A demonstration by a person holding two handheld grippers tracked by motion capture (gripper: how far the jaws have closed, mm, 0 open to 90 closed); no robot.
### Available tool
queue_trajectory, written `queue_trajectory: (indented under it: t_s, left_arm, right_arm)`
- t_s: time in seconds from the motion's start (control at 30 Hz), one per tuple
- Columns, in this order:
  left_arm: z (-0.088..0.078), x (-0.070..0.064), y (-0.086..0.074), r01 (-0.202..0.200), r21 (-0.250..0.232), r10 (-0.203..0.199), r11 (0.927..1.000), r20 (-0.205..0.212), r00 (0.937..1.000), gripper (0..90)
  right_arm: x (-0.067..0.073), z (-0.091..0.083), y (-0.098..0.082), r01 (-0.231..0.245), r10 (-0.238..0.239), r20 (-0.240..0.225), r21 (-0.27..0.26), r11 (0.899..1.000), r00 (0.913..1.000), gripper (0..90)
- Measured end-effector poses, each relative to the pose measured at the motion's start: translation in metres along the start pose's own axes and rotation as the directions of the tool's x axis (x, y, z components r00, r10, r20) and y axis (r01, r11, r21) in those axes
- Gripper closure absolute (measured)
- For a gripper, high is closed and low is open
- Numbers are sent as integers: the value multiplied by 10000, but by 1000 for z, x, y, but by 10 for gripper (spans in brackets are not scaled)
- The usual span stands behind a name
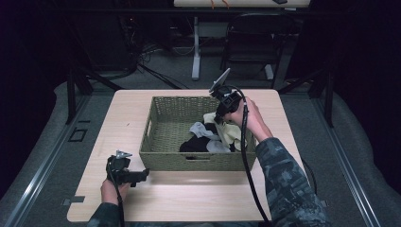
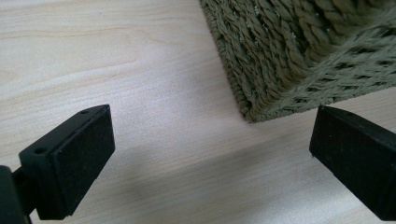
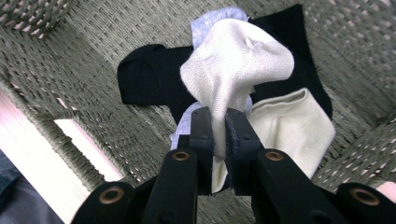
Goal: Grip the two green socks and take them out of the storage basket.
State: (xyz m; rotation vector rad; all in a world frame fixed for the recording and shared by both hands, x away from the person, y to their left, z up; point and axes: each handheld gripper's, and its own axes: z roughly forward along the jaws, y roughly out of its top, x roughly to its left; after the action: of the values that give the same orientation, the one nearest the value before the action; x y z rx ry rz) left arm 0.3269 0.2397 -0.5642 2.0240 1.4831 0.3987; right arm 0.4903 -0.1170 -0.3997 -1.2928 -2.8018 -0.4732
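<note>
Left hand-held gripper (image 1: 142,176): I have it parked low on the worktop (image 1: 189,198) at about 7 o'clock from the basket, jaws spread wide with nothing between them. In the left gripper view the basket's near corner (image 2: 261,107) sits just ahead, apart from both jaws.

Wicker basket (image 1: 161,161): it stands mid-worktop, upright, with a handle slot in the near wall. Its 9 o'clock half is bare weave; the laundry is bunched toward 3 o'clock.

Sock pile: a black sock (image 3: 154,79) lies flat on the basket floor, a pale grey-blue sock (image 3: 210,21) partly over it, and a second cream sock (image 3: 294,126) lies toward the basket's 3 o'clock wall, beside the held one.

Cream sock (image 3: 233,70): this is the piece I am working. It hangs bunched from my jaws over the pile, inside the basket walls; I cannot tell whether its lower end is touching the socks beneath.

Right hand-held gripper (image 3: 219,135): clamped narrow on the cream sock, gripping it by a fold near one end. In the high view it sits over the basket's 2 o'clock area (image 1: 218,118), pointing down.

Progress: I judge the job as taking socks out of the basket, and it looks early. One sock is gripped but not yet clear of the rim; none lies on the worktop.

Left to do: carry this sock out and set it down, then deal with the three in the basket.
</note>
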Motion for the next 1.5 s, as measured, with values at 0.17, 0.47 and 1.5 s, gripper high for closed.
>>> queue_trajectory:
  t_s: [0.17,0.47,1.5]
  left_arm:
    - [0,0,0,22,-21,-22,10000,12,10000,1]
    - [0,-1,0,11,-21,-11,10000,9,10000,1]
    - [1,-2,0,-29,17,29,10000,-5,10000,1]
  right_arm:
    - [2,-12,4,75,-74,87,-141,9999,9999,830]
    - [1,-26,5,89,-81,225,-369,9993,9997,830]
    - [-24,-79,-13,-382,450,462,-1382,9897,9979,830]
